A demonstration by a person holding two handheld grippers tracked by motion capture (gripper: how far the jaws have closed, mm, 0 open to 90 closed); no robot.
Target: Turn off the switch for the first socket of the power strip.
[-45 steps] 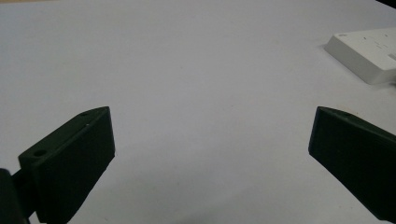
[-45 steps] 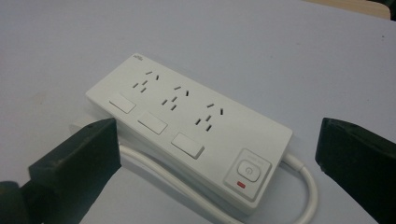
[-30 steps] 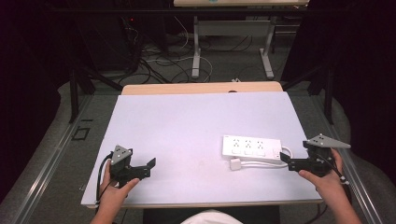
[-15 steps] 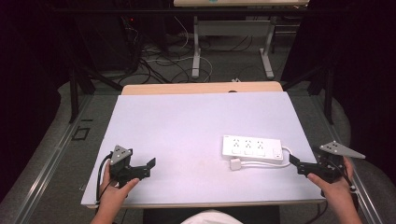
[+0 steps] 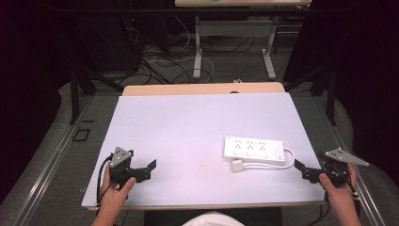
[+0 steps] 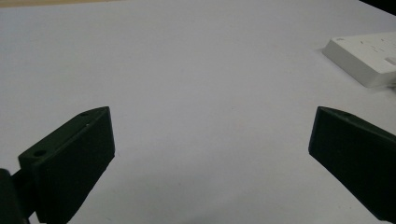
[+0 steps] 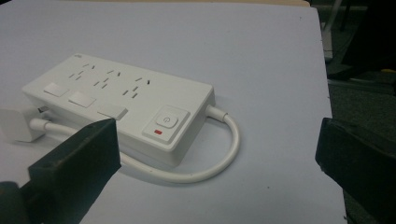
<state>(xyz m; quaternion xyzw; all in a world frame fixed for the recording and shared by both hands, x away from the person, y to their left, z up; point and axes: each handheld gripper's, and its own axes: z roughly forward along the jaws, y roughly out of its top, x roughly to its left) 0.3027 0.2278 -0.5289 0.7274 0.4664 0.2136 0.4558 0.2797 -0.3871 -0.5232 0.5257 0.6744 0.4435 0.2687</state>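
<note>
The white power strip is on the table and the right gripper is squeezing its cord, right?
Not quite. The white power strip is on the table, but the right gripper is not squeezing its cord. The right gripper view shows the jaws wide open, with the cord lying free on the table between and beyond them, touched by neither.

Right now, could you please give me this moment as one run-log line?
left gripper: open, empty | right gripper: open, empty, at table's right edge | power strip: flat on table, untouched, cable looped
</note>
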